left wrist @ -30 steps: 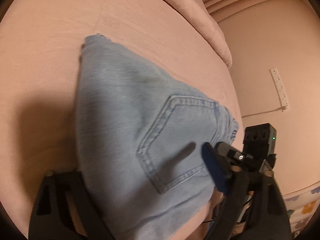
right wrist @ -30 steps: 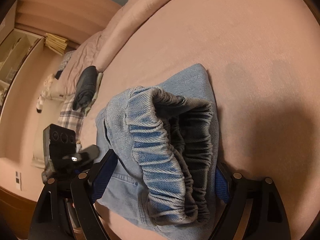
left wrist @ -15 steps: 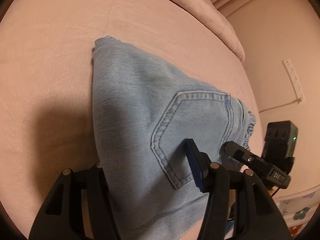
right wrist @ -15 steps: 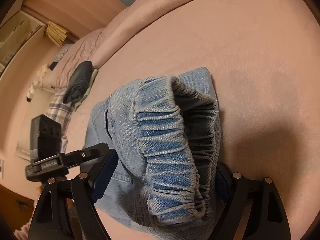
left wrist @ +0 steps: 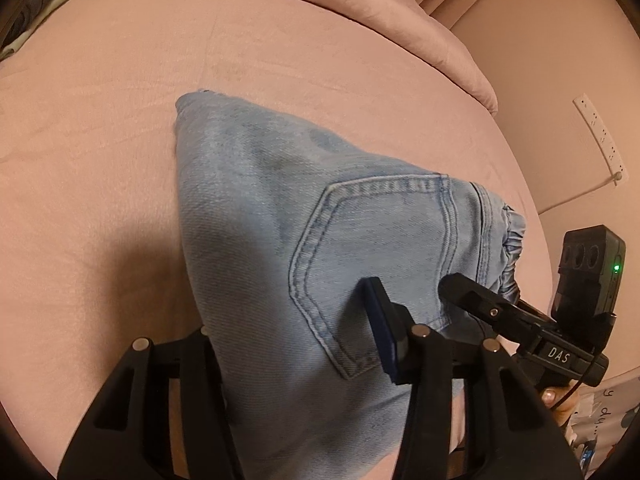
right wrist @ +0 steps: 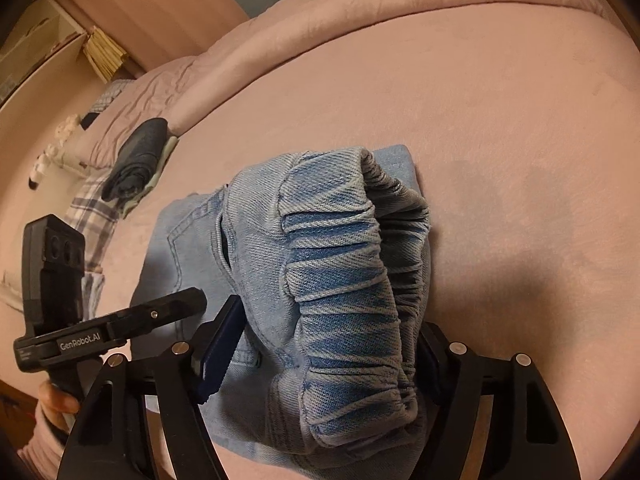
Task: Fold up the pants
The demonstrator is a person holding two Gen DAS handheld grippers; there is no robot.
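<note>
Denim: light-blue jeans with a stitched back pocket and a gathered elastic waistband (left wrist: 304, 264) (right wrist: 320, 280), folded into a compact bundle on the pink velvety bed cover (left wrist: 120, 160) (right wrist: 520, 140).
Bundle's place: near edge of the bed, one folded corner pointing toward the far side, waistband end raised.
Left gripper (left wrist: 288, 344): black frame with blue pads, jaws around the near end of the bundle at the pocket; they have just been closing, and the right-hand pad presses the denim — the left-hand pad is hidden behind the cloth.
Right gripper (right wrist: 324, 356): jaws have just been narrowing, standing on either side of the thick waistband roll — whether the pads squeeze it, I cannot tell.
Far left: a folded dark garment (right wrist: 138, 160) on plaid cloth (right wrist: 90, 216).
Edges: fingers on each gripper's handle (right wrist: 60, 400) (left wrist: 554, 396).
</note>
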